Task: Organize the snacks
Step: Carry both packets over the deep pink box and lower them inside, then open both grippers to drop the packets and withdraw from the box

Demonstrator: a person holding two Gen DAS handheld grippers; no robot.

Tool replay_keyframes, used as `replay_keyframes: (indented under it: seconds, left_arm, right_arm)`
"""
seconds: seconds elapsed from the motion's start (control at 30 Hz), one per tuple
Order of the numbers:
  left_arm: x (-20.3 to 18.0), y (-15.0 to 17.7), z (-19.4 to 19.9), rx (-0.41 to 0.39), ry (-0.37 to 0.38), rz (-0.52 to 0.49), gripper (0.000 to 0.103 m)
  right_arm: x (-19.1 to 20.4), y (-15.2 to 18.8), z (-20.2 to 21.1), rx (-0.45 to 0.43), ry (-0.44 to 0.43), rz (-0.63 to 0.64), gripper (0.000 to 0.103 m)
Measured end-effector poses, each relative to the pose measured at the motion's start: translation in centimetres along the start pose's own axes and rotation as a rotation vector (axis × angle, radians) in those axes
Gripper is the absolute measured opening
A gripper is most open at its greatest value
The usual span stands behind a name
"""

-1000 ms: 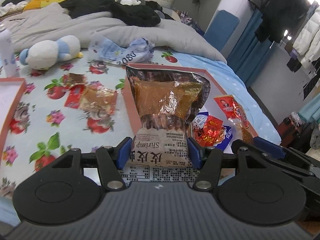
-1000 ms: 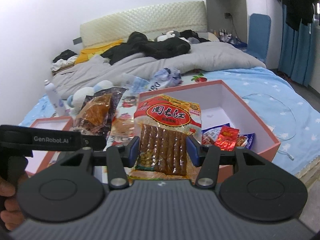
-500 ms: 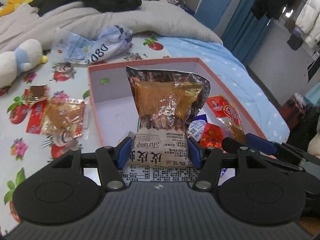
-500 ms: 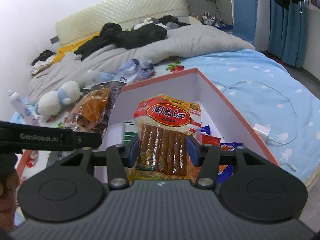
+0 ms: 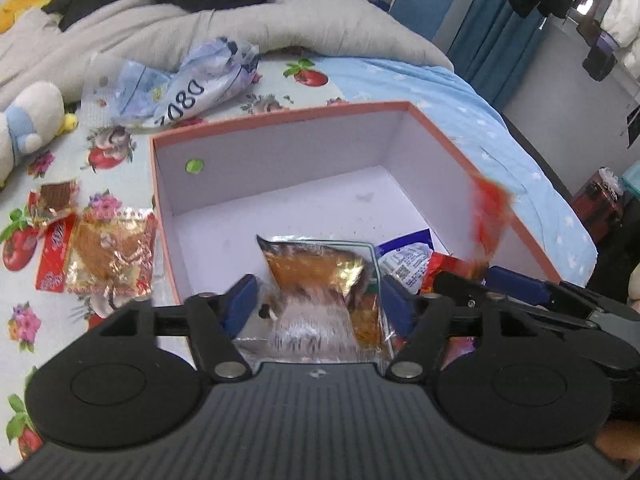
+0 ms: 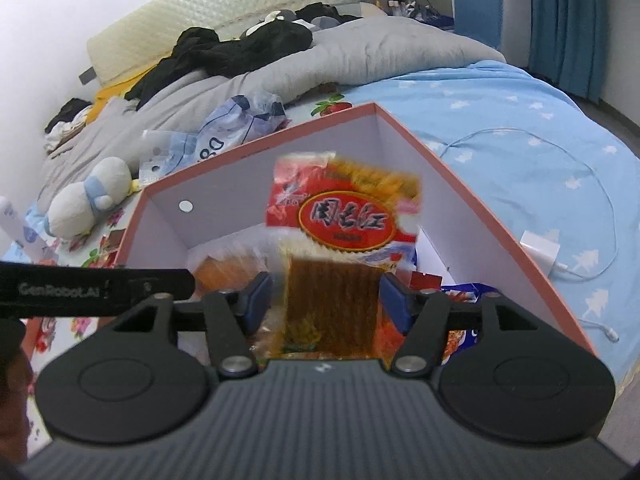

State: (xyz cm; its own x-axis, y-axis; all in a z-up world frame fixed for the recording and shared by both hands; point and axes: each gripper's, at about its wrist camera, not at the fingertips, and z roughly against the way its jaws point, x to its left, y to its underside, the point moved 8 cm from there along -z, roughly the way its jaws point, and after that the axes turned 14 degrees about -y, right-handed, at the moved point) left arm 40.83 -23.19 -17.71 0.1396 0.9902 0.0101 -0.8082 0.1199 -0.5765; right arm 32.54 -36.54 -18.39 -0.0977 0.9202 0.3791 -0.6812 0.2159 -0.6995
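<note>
Both grippers hang over one open pink-rimmed cardboard box with white inner walls (image 5: 280,160), which sits on a bed spread with a fruit-and-flower printed sheet (image 5: 120,152).

In the left wrist view, lower centre, the left gripper (image 5: 316,300) has just been opening: its two blue fingers (image 5: 240,304) stand wide, with a gap on each side of a crinkled clear packet of brown shrimp snack (image 5: 316,272), which lies blurred between them on the box floor, not pressed.

In the right wrist view, the right gripper (image 6: 326,300) has also just been opening. Its two blue fingers (image 6: 256,304) are spread clear of a red-and-orange packet of brown snack sticks (image 6: 340,240), motion-blurred at frame centre over the box interior; whether it touches anything below cannot be told.

At the lower right of the box lie at least two more packets, one blue-and-white (image 5: 404,260) and one red (image 5: 440,268).

Left of the box, three small packets rest on the sheet: one gold-foil (image 5: 112,256), one red (image 5: 54,256), one brown (image 5: 56,196).

At the upper left lie one crumpled pale blue plastic bag (image 5: 184,80) and one white-and-blue plush toy (image 5: 28,120).

One white charger with cable (image 6: 540,252) lies on the blue blanket (image 6: 520,120) at right.
</note>
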Motion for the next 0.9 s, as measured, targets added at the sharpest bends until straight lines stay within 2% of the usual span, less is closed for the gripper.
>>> replay_keyframes:
  seconds: [0.17,0.33,0.57,0.9]
  left_arm:
    - [0.5,0.0,3.2,-0.054,0.003,-0.011,0.078]
    - [1.9,1.1,7.8,-0.103,0.003,-0.002,0.078]
    - [4.5,4.2,14.6,-0.166,-0.018,0.025,0.078]
    - [8.2,10.0,22.1,-0.229,-0.044,0.085,0.078]
  right_arm:
    - [1.0,0.1,1.9,-0.023,-0.005,-0.009,0.064]
    - [3.6,0.3,5.2,-0.064,-0.015,0.027,0.064]
    - [8.1,1.7,9.9,-0.119,-0.051,0.049,0.064]
    - [14.2,5.2,14.4,-0.133,-0.121,0.131,0.064]
